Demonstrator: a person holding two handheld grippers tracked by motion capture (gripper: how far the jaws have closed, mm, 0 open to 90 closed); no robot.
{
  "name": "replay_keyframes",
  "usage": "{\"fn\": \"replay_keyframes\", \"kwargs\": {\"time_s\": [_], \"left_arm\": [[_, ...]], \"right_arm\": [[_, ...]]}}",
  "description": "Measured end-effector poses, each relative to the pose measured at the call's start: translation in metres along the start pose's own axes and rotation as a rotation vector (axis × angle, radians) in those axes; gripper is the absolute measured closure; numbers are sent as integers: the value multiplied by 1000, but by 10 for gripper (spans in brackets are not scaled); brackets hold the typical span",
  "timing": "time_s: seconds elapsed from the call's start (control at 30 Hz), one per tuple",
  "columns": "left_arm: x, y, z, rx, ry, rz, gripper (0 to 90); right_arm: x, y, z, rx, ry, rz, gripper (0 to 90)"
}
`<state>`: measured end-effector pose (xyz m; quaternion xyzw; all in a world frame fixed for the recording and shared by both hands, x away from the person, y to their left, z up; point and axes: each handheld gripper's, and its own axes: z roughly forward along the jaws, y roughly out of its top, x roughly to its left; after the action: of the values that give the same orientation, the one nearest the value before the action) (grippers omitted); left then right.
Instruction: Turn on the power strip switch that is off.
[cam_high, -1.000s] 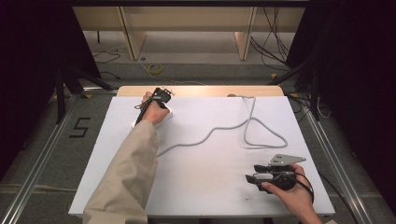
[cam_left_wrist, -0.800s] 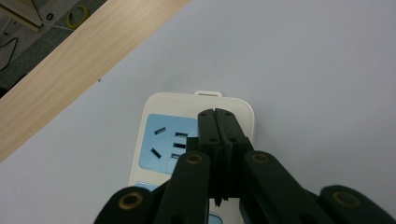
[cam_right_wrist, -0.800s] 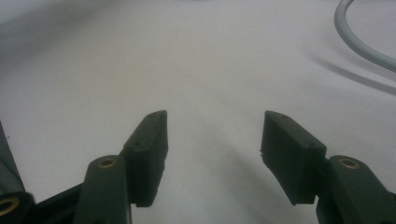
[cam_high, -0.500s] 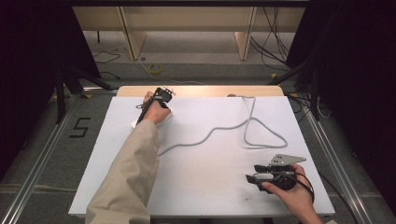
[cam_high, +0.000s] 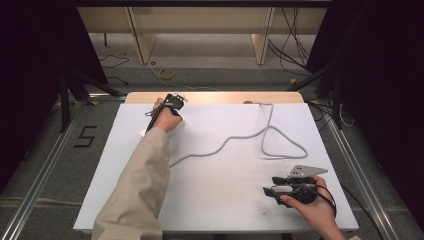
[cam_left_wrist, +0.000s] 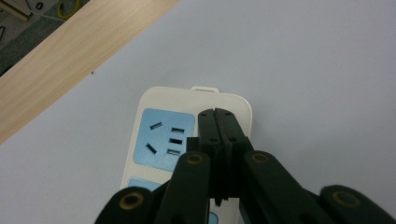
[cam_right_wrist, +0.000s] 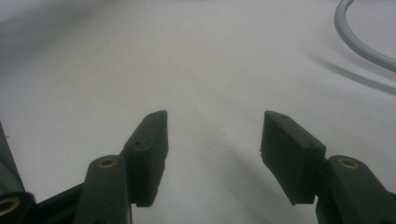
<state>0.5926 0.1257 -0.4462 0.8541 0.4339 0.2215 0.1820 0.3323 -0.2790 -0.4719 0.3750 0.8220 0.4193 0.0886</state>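
The power strip (cam_left_wrist: 187, 135) lies flat on the white counter (cam_high: 225, 200), close to the far wooden edge (cam_high: 215, 97) and toward the far left corner. In the left gripper view its long axis runs away from the camera, with its rounded end and small hanging tab (cam_left_wrist: 204, 88) pointing toward that wooden edge; a blue socket panel (cam_left_wrist: 163, 137) with dark slots faces upward. The left gripper (cam_left_wrist: 218, 116) sits over the right part of the strip's top face with its jaws pressed together, nothing visible between them; whether the tips touch the plastic cannot be told. From the strip a grey cable (cam_high: 235, 137) winds across the counter to the right, loops, and runs back toward the wooden edge. The right gripper (cam_right_wrist: 212, 140) rests near the counter's front right corner, well apart from the strip, with its jaws spread wide over bare white surface and a bend of the cable beyond them.
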Motion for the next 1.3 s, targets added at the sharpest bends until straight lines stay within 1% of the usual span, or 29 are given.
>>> {"fn": "replay_keyframes", "kwargs": {"time_s": [0.3, 0.47, 0.6, 0.93, 1.0, 1.07, 1.13, 1.17, 1.2, 1.23, 1.3], "left_arm": [[0, 1, 1, 14, -2, 4, 900], [0, 1, 1, 17, -1, 17, 900], [0, 1, 1, 12, -2, 7, 900], [0, 1, 1, 13, 0, 5, 900], [0, 1, 1, 14, -3, 7, 900], [1, 0, 0, 7, -10, 0, 900], [2, -1, 0, -5, -9, 5, 898], [2, -1, -1, 0, -13, 0, 896], [3, -2, -2, 1, -7, 10, 884], [3, -3, -3, -10, -4, 4, 816], [5, -5, -8, -43, -21, -23, 740]], "right_arm": [[0, 0, 0, 2, 2, -2, 425], [0, 0, 0, 3, 1, -1, 425], [0, 0, 0, 2, 1, 0, 425], [0, 0, 0, 2, 1, 0, 427], [0, 0, 0, 1, 1, -1, 427], [0, 0, 0, 2, 1, -1, 427], [0, 0, 0, 2, 0, -1, 427], [0, 0, 0, 1, 0, -1, 427], [0, 0, 0, 0, 0, 0, 427], [0, 0, 0, 0, -1, -1, 427], [0, 0, 0, 1, -2, -1, 427]]}}
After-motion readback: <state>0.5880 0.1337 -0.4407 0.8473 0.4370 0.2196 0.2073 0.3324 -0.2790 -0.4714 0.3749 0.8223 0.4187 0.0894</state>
